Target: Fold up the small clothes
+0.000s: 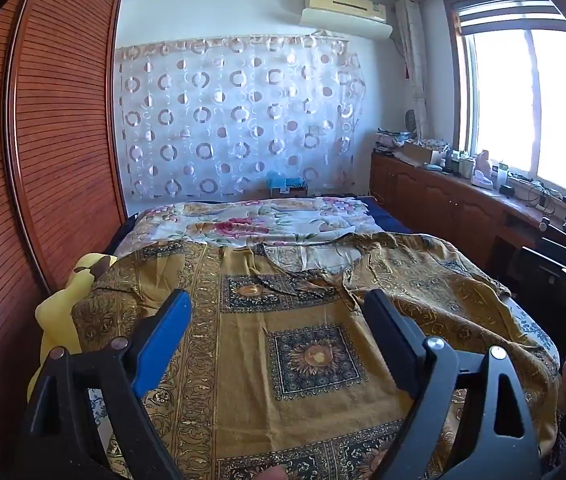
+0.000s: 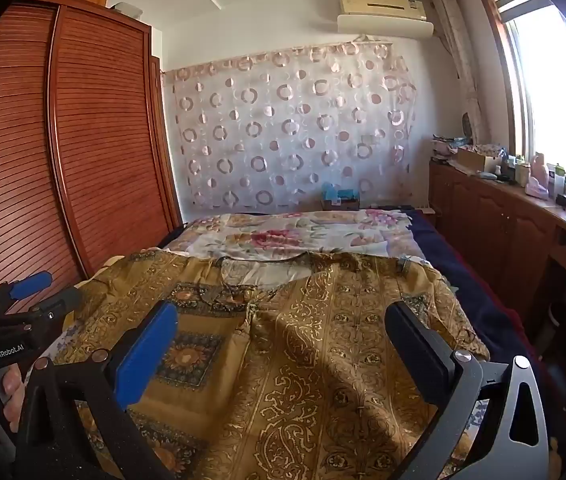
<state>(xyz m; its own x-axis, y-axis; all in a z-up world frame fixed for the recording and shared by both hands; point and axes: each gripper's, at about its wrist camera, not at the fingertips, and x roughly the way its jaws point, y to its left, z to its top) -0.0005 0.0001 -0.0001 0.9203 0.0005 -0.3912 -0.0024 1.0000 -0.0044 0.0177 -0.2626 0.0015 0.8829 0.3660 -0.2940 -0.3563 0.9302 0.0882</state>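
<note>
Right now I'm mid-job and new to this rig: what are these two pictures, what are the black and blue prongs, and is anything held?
Each picture comes from a fisheye camera fixed on a handheld gripper, looking forward along its two fingers. There is no robot arm; a person holds one in each hand. The left wrist view shows the left gripper, the right wrist view the right gripper. The prongs are their fingers, one with a blue pad. Both are open and hold nothing. Below them a gold patterned garment lies spread on the bed, over a floral sheet. A yellow plush toy sits at the bed's left edge.
</note>
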